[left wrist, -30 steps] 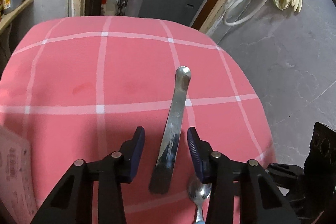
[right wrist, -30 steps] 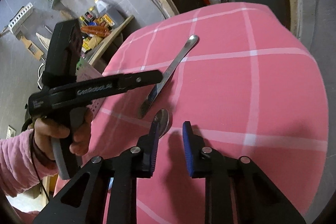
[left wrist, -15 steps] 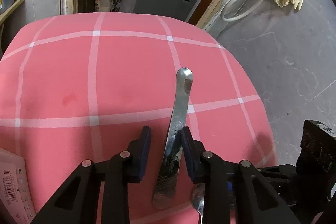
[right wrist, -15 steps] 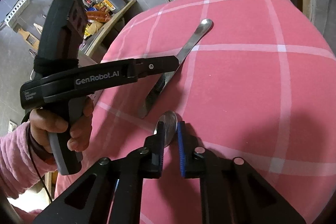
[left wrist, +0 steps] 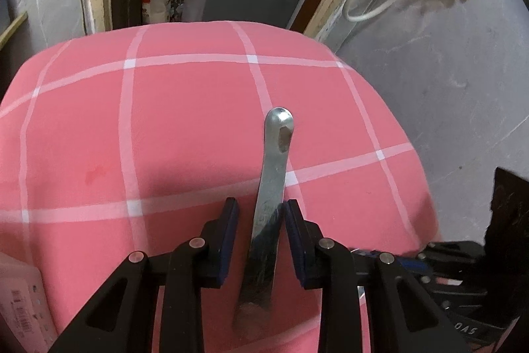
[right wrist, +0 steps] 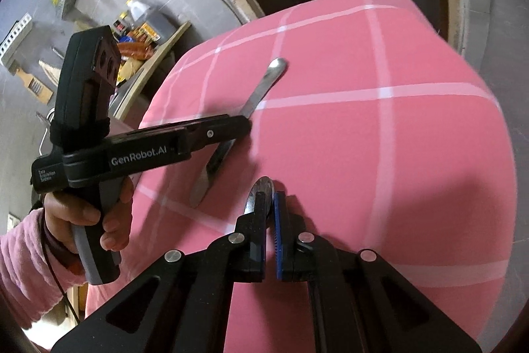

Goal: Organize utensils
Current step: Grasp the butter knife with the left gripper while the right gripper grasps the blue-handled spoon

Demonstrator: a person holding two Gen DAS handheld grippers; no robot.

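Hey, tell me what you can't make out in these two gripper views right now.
- Left wrist view: the steel spoon's handle is gone, hidden behind the left gripper and its right finger.
- Right wrist view: the steel spoon shows only its bowl; the right gripper covers the rest.
- Right wrist view: the left gripper's finger crosses the flat steel knife, hiding its middle.
- Left wrist view: the white printed box is cut off by the frame edge; its print is unreadable.

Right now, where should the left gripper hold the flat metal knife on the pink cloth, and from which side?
Grip the flat metal knife across its narrow middle, coming from above along its length. It lies flat on the pink cloth, and the left gripper already straddles that part, one pad on each edge.
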